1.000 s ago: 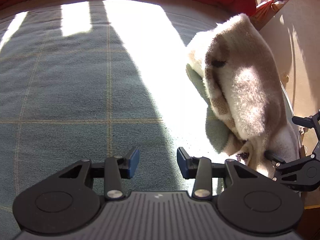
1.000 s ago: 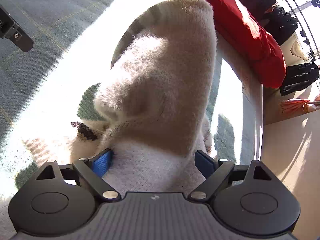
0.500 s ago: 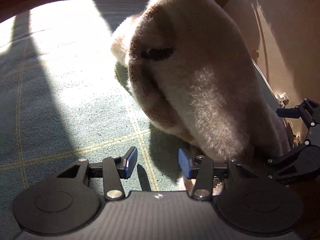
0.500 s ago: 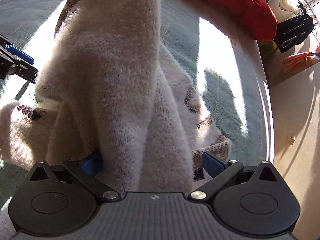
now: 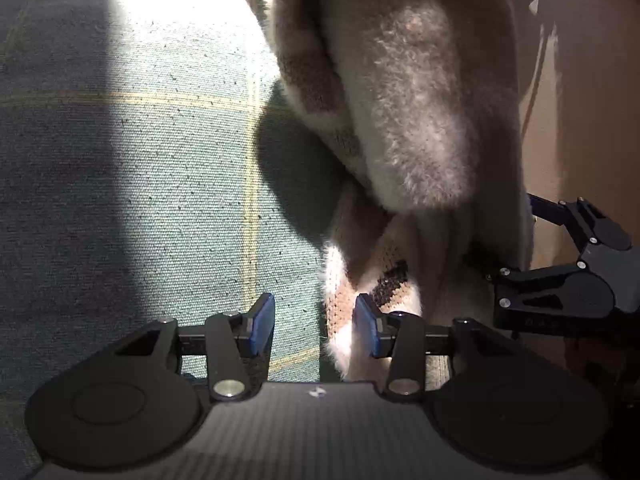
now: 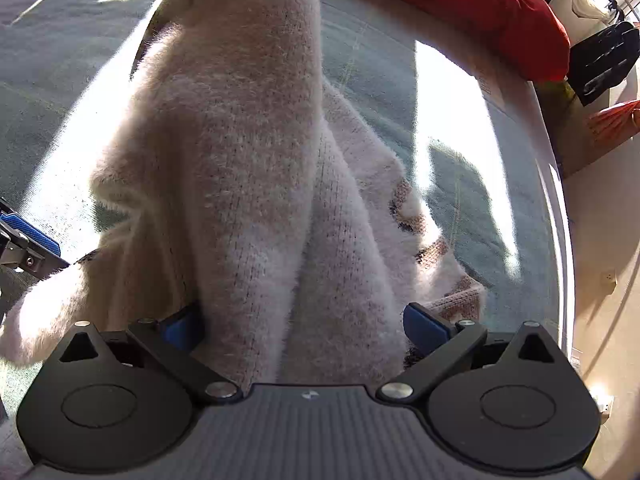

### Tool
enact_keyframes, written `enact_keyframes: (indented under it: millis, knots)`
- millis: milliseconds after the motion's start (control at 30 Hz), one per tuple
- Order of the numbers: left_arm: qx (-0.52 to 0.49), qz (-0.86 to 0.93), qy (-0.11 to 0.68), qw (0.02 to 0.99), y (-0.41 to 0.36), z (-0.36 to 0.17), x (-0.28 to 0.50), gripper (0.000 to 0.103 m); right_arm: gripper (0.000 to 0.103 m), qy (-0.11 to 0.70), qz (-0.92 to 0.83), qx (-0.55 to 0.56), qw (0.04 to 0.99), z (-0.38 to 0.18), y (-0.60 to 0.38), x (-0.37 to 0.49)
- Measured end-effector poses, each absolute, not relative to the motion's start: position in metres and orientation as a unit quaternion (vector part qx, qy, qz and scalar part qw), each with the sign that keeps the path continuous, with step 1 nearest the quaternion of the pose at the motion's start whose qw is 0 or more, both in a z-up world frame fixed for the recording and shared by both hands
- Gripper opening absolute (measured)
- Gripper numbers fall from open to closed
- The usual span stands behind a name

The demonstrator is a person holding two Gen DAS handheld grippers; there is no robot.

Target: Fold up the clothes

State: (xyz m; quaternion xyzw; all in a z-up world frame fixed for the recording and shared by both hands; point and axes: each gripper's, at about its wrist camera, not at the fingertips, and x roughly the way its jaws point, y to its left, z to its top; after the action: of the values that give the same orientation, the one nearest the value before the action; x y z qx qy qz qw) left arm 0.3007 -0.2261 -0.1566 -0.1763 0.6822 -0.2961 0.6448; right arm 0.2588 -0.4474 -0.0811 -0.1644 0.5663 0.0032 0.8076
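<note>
A: What's nearest the left gripper (image 5: 314,326)?

B: Its blue fingers (image 5: 262,322) stand apart, gripping nothing. A fuzzy corner of the cream sweater (image 5: 404,120) pokes into the gap, close against the right-hand pad; whether it touches, I cannot tell.

A: And the right gripper (image 6: 304,326)?

B: Spread wide, with a thick bunch of the sweater (image 6: 240,152) filling the space between its fingers (image 6: 424,326). The knit hides the left pad's face, so I cannot tell whether it is clamped.

A: Where does the sweater lie?

B: Heaped on the grey-green bedspread (image 5: 140,184), which has thin yellow check lines, near the bed's edge. It has brown and black patterning at the hem.

A: Further off?

B: A red cushion (image 6: 480,12) at the far end of the bed, sunlight striping the cover.
</note>
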Motion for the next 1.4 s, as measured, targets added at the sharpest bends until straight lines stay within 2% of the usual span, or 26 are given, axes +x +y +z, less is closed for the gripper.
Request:
enact_keyframes:
  millis: [267, 467, 600, 633, 667, 700, 767, 933, 1167, 1400]
  knots:
    - [-0.336, -0.284, 0.698, 0.565, -0.204, -0.189, 0.303, 0.042, 0.102, 0.557, 0.013, -0.165, 0.814, -0.077, -0.444, 0.259]
    - [-0.376, -0.292, 0.686, 0.550, -0.207, -0.200, 0.307, 0.042, 0.099, 0.518, 0.028, -0.138, 0.844, -0.055, -0.440, 0.258]
    - [-0.422, -0.279, 0.700, 0.504, -0.207, -0.215, 0.303, 0.041, 0.099, 0.494, 0.051, -0.123, 0.859, -0.041, -0.430, 0.263]
    - [-0.430, -0.275, 0.697, 0.503, -0.205, -0.215, 0.301, 0.031, 0.099, 0.491, 0.055, -0.125, 0.860, -0.039, -0.427, 0.263]
    - [-0.433, -0.274, 0.692, 0.509, -0.203, -0.212, 0.300, 0.016, 0.099, 0.488, 0.059, -0.127, 0.862, -0.037, -0.425, 0.264]
    - [-0.425, -0.275, 0.687, 0.521, -0.201, -0.207, 0.300, 0.014, 0.099, 0.487, 0.062, -0.128, 0.862, -0.037, -0.423, 0.264]
    - [-0.388, -0.277, 0.680, 0.558, -0.202, -0.191, 0.302, 0.005, 0.099, 0.487, 0.065, -0.128, 0.861, -0.037, -0.421, 0.263]
    - [-0.313, -0.268, 0.652, 0.636, -0.194, -0.149, 0.313, 0.004, 0.099, 0.485, 0.068, -0.128, 0.863, -0.035, -0.418, 0.261]
    - [-0.265, -0.229, 0.617, 0.705, -0.152, -0.104, 0.327, 0.004, 0.099, 0.469, 0.086, -0.121, 0.871, -0.026, -0.409, 0.263]
    - [-0.223, -0.135, 0.587, 0.767, -0.082, -0.092, 0.339, 0.004, 0.099, 0.463, 0.119, -0.115, 0.871, -0.023, -0.386, 0.268]
